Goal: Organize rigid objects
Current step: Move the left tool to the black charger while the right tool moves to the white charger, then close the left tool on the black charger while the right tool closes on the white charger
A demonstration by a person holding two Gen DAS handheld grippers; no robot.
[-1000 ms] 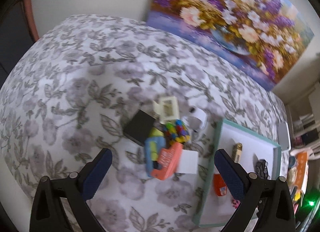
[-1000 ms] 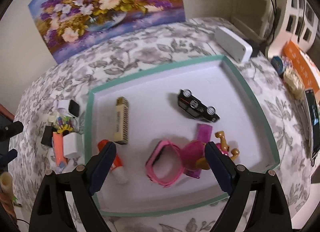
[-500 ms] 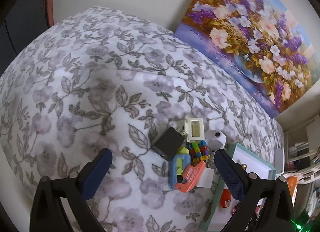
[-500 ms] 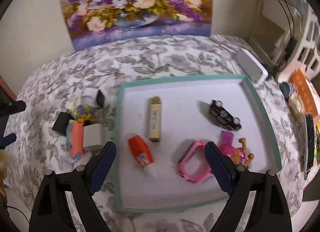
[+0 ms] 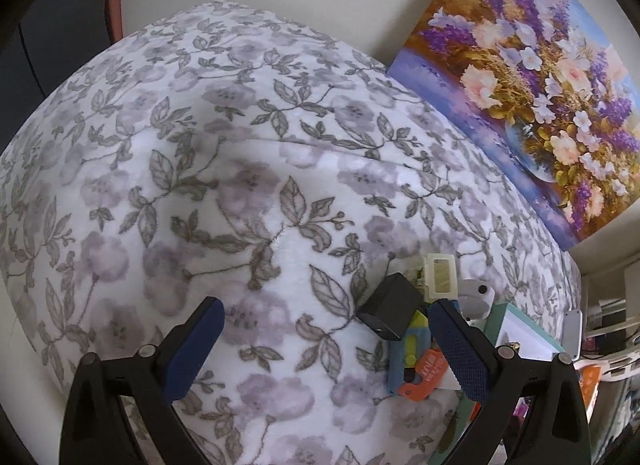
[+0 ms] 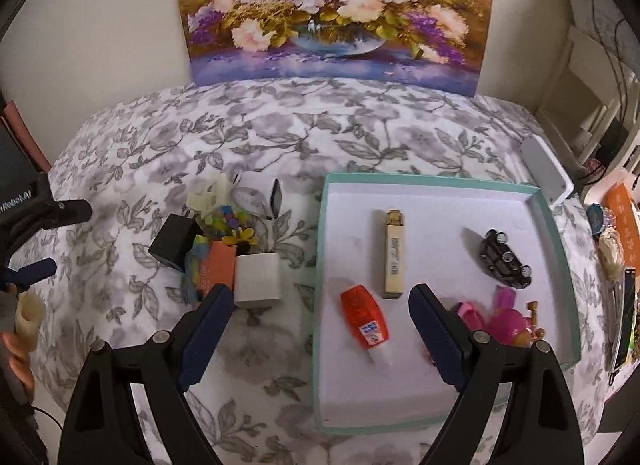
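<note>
The right tool (image 6: pixel 316 329) hangs wide open and empty above the near-left edge of the teal tray (image 6: pixel 320 249) on the flowered bed (image 6: pixel 280 133). The left tool (image 5: pixel 326 339) is also spread wide, holding nothing. A loose pile with a black block (image 6: pixel 174 241) and white cube (image 6: pixel 258 279) lies just left of the tray, which holds an orange bottle (image 6: pixel 364 315).

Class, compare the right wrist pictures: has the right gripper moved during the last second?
Yes. The right gripper has shifted left relative to the green-rimmed tray; its fingers earlier both sat over the tray, now they straddle the tray's left rim.
</note>
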